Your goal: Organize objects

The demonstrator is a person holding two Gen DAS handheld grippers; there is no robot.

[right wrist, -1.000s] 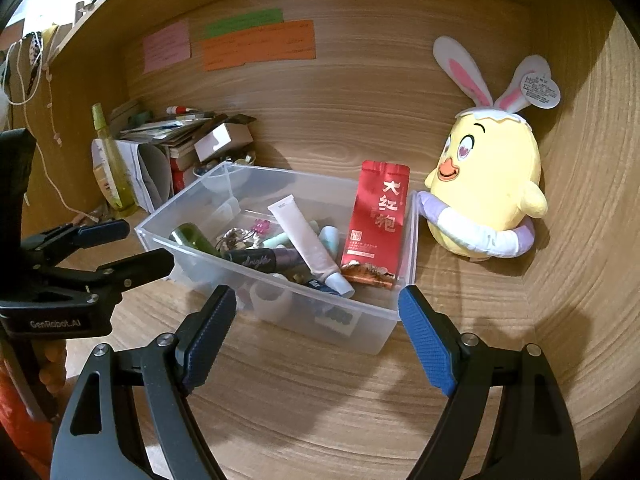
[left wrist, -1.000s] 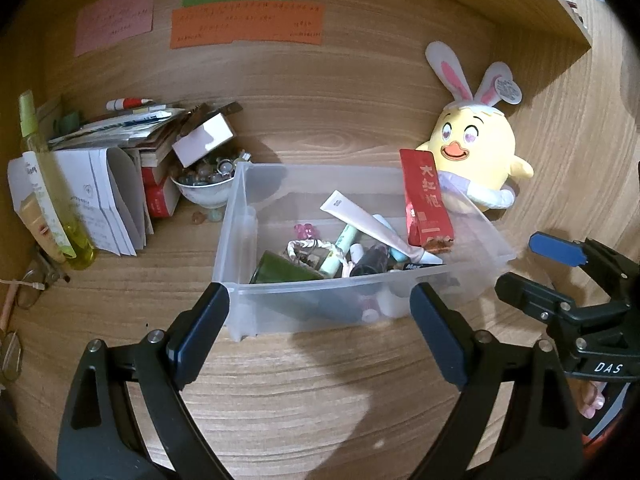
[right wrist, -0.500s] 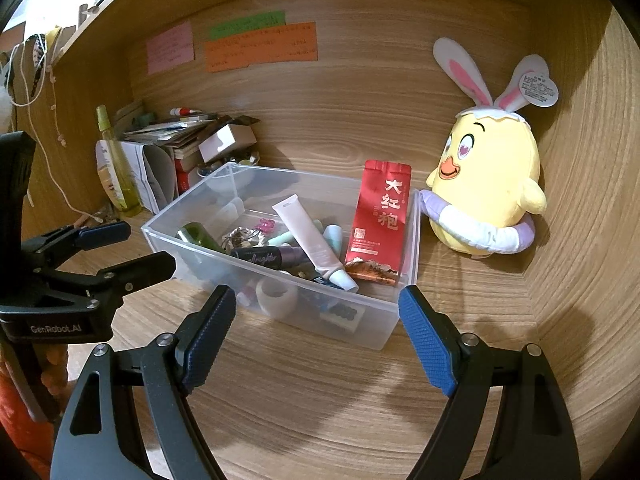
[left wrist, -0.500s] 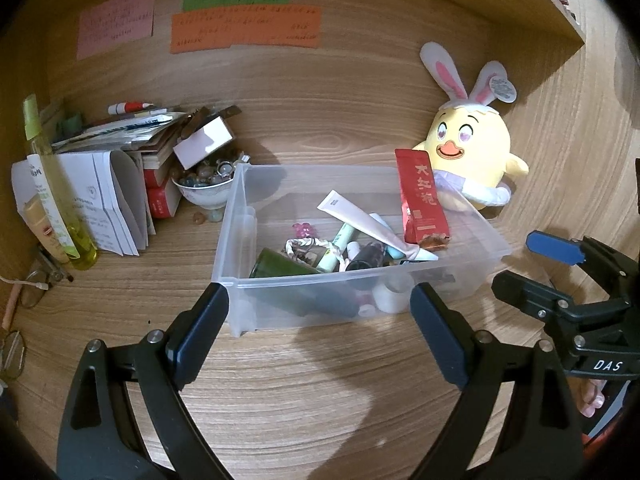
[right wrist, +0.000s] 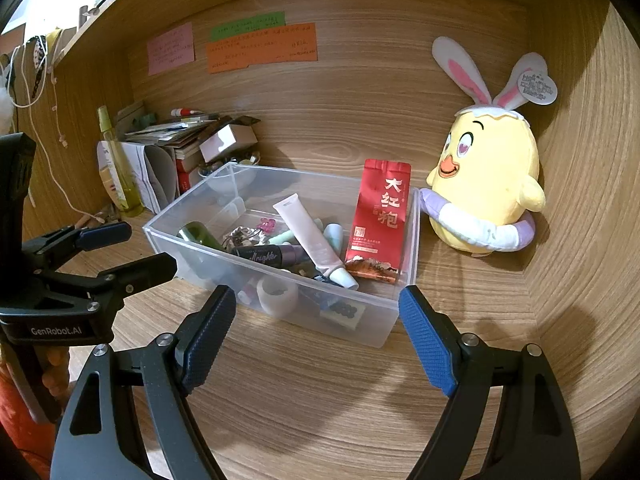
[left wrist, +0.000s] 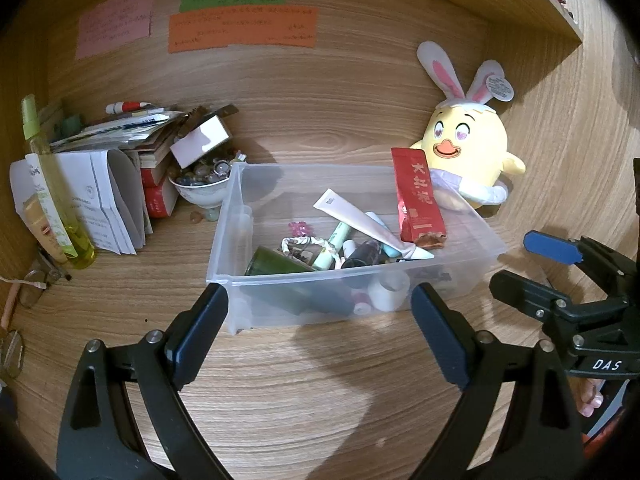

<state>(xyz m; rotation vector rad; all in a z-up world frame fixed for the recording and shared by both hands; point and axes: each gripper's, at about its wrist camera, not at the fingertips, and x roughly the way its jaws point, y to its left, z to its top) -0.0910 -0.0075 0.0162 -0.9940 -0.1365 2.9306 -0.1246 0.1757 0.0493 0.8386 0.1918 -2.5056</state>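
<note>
- The left gripper (left wrist: 320,332) is hovering low over the wooden desk (left wrist: 320,392), its jaws standing wide apart and gripping nothing; the clear plastic bin (left wrist: 296,280) is sitting just ahead of its fingertips.
- The right gripper (right wrist: 318,334) is likewise spread wide and carrying nothing, with the bin's near corner lying between and just beyond its blue pads.
- Inside the bin, a red tea packet (right wrist: 380,220) is standing upright against the wall on the right gripper's far right side, and a white tube (right wrist: 310,236) is leaning diagonally across a heap of small cosmetics.
- That heap is overlapping heavily, so several pieces are showing only as caps or ends; a dark tube (right wrist: 272,256) is showing lettering, part of it cut off by the tube above.
- Things low in the bin, such as a white roll (right wrist: 278,294), are appearing blurred through the frosted front wall.
- A yellow plush chick (right wrist: 486,196) is sitting beyond the bin, right of both tools, near the bin's far right corner.
- Left of the bin, a paper stack (left wrist: 120,152) is half hiding a bowl (left wrist: 202,188); its contents are too small to identify.
- Writing on the wall notes (left wrist: 240,28) is too blurred to read.
</note>
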